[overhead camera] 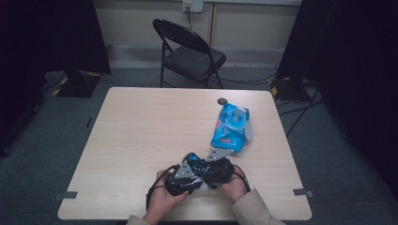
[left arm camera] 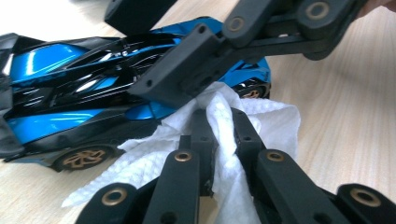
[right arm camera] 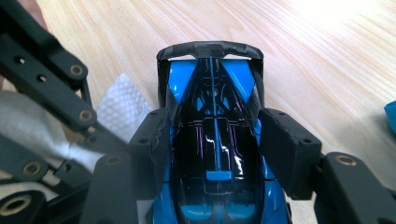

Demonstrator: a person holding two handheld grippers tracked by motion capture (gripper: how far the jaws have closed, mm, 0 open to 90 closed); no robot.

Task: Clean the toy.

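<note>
Jaws of two grippers: one car (right arm camera: 215, 154), one wipe (left arm camera: 224, 135) (both clamped).

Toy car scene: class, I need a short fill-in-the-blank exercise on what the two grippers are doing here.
1. The right gripper clamps the blue and black ____ by its sides.
2. The left gripper pinches a white ____ beside the toy car.
3. The blue packet lies on the ____ beyond the hands.

Missing words: toy car; paper towel; table
</note>
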